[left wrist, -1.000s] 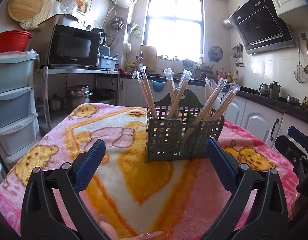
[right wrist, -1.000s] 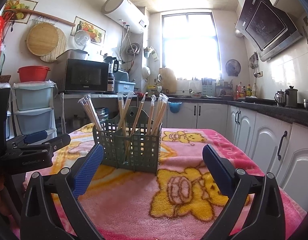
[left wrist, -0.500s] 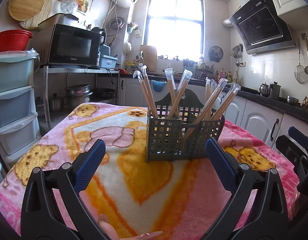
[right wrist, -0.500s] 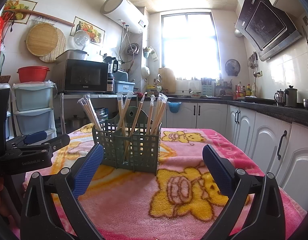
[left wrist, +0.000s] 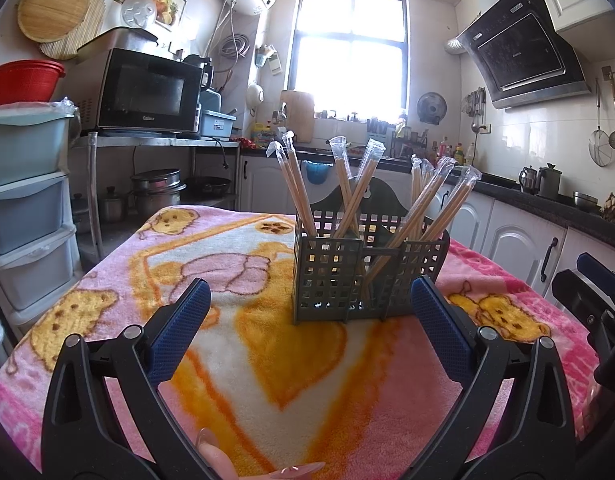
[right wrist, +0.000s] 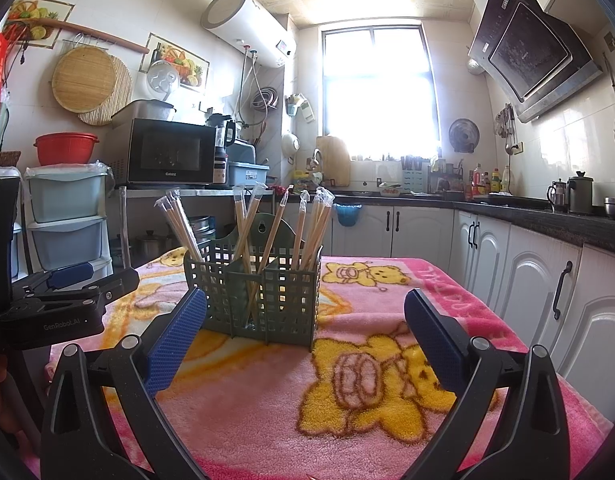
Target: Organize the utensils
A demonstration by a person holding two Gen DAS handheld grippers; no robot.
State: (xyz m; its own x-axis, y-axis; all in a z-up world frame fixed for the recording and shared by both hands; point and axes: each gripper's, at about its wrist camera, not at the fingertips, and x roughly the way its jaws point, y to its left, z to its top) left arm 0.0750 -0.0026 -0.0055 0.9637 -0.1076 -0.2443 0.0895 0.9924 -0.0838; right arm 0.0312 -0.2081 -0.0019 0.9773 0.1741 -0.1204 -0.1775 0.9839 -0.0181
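A grey-green lattice utensil holder point(left wrist: 367, 272) point(right wrist: 255, 292) stands upright on a table under a pink and yellow bear blanket point(left wrist: 267, 360) point(right wrist: 347, 380). Several plastic-wrapped chopstick pairs point(left wrist: 347, 188) point(right wrist: 267, 224) lean in its compartments. My left gripper point(left wrist: 311, 324) hangs open just in front of the holder, nothing between its blue pads. My right gripper point(right wrist: 305, 328) is also open and empty, a little nearer than the holder and to its right. The left view catches the right gripper at the right edge; the right view catches the left gripper at the left edge.
A stack of plastic drawers point(left wrist: 23, 200) with a red basin point(left wrist: 23, 80) stands left of the table. Behind are a microwave point(left wrist: 147, 92) on a metal shelf and white cabinets point(right wrist: 527, 280) under a dark counter along the right. A fingertip point(left wrist: 215, 456) shows at the bottom.
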